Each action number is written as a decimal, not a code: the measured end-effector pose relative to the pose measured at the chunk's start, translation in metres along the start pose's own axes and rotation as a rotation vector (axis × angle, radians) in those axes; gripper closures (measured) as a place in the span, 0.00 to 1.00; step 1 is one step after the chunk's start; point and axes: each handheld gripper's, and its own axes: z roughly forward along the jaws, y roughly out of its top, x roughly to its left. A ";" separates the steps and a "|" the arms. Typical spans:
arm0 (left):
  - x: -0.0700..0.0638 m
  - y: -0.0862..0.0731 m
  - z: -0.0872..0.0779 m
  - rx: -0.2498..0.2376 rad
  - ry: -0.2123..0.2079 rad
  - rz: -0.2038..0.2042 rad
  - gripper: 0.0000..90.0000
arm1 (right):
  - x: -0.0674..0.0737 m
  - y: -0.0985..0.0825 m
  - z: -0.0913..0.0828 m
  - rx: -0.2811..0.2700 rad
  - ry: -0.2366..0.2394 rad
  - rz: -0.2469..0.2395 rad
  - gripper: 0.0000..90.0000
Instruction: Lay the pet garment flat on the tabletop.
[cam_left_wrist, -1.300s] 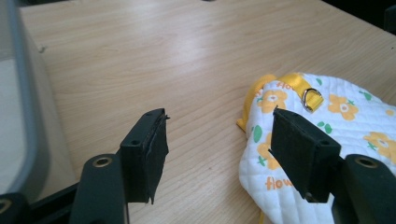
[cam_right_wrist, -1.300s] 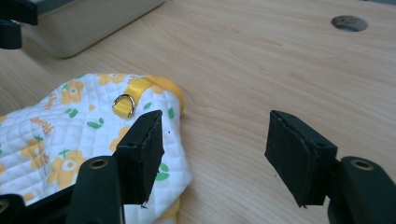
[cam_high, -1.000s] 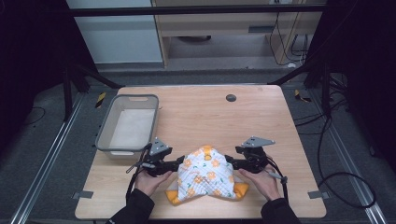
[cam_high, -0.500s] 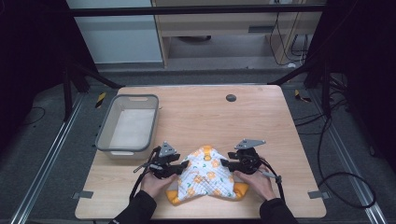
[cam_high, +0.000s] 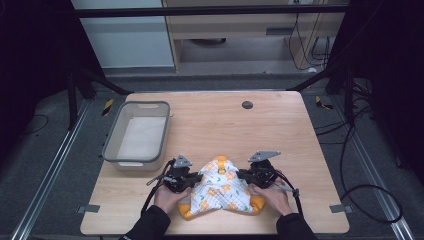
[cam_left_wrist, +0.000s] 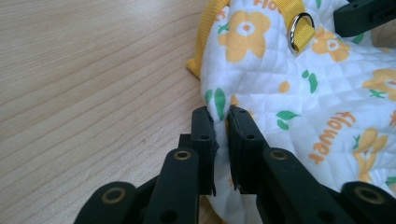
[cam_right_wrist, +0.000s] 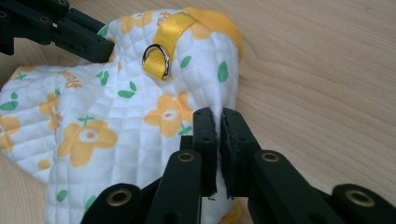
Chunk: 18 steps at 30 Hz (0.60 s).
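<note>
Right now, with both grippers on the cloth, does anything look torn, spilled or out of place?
Nothing stands out. The quilted flower cloth is bunched up between the left gripper and right gripper, each pinching a fold. No tears are visible; its metal ring looks intact, and the grey bin sits upright.

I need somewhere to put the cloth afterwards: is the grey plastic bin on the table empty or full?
Empty, as far as it shows: the grey plastic bin holds no objects in the high view, just its pale bare floor.

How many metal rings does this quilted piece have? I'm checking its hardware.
1: a metal D-ring on the yellow strap near the top of the flowered quilted piece, between both grippers' pinches. Folds may hide others.
</note>
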 end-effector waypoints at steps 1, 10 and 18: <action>-0.001 0.001 -0.003 -0.013 -0.004 -0.003 0.91 | 0.001 0.001 -0.002 -0.009 -0.003 -0.006 0.96; -0.020 0.024 -0.045 -0.146 -0.010 0.068 0.92 | 0.014 0.012 -0.045 -0.138 0.013 -0.058 0.98; -0.025 0.053 -0.062 -0.229 0.047 0.109 0.91 | 0.022 0.033 -0.068 -0.240 -0.015 -0.081 0.98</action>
